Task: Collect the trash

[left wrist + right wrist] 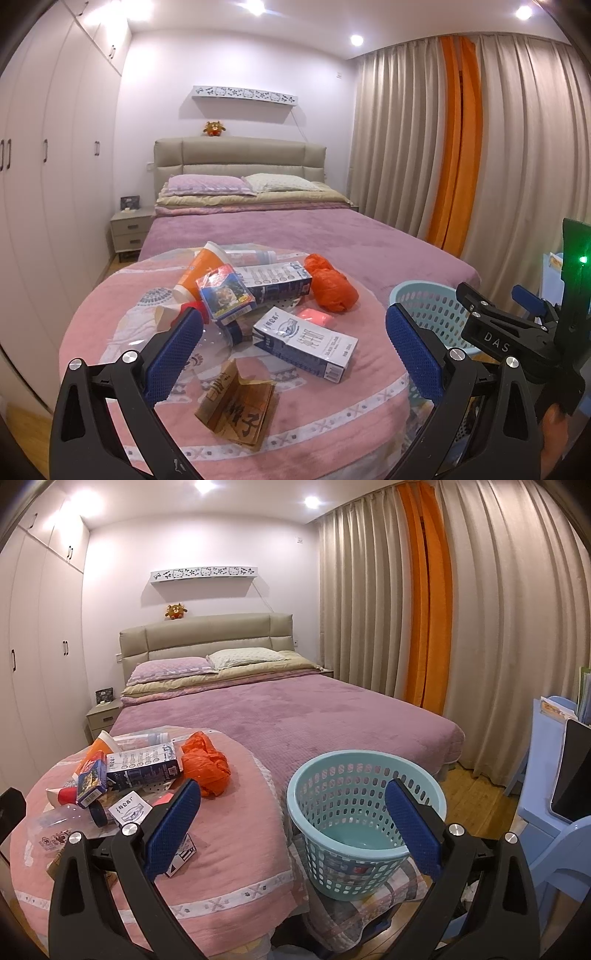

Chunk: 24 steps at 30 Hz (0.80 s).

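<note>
both pairs of blue-padded fingers are spread wide, empty. between the left gripper's [291, 345] fingers lie a white-and-blue carton [306, 345] and a brown folded paper bag [238, 404] (pink blanket underneath). the perforated light-blue plastic basket [364, 775] sits between the right gripper's [291, 825] fingers; a crumpled orange plastic bag [207, 764] lies beyond its left finger.

Home bedroom. Made bed [295, 716] with padded headboard [207, 635] and two pillows [243, 657] fills the centre. Nightstand [131, 227] far left, full-height wardrobe [48, 184] along left wall. Floor-length curtains [498, 609] on the right (beige, one orange panel). Plush toy [214, 128] sits atop the headboard.
</note>
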### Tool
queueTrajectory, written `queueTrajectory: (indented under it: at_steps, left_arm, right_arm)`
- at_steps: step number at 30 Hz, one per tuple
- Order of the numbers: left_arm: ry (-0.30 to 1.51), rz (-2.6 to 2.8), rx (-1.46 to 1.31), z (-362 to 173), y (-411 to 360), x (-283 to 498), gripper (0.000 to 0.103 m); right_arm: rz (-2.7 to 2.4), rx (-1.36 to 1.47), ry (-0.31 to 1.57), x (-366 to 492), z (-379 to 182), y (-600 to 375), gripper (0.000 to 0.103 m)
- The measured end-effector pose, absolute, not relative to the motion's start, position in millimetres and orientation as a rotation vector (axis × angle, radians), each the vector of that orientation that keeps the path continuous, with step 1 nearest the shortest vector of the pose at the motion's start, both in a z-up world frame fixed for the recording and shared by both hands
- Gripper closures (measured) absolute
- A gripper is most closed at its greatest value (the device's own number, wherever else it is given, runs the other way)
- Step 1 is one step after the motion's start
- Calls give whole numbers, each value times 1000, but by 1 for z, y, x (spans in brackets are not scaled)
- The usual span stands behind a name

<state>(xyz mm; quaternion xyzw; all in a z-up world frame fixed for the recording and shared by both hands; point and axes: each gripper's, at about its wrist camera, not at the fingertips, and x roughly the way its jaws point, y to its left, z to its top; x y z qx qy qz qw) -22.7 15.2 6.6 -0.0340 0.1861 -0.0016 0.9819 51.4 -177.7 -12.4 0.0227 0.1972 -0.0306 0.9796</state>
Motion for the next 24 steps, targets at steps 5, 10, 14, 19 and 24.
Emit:
queueTrajectory:
  at_steps: [5,10,14,19,24]
  left_arm:
    - [371,20,-60,6,25,-25,8]
    - [396,60,-101,3,59,-28,8]
    - [440,66,-141,-8,89,-29,8]
    - [545,10,-199,-30,113,-21,15]
    - [649,-72,-225,-55,113,-7,20]
  right_arm:
    - [-46,39,400,53,-13,-173,8]
    - [9,27,417,58,-15,-163,8]
    - [96,11,438,65,-18,-145,11]
    - [292,-12,527,93,-32,-114,23]
    - [436,-35,637,120,-58,-83,23]
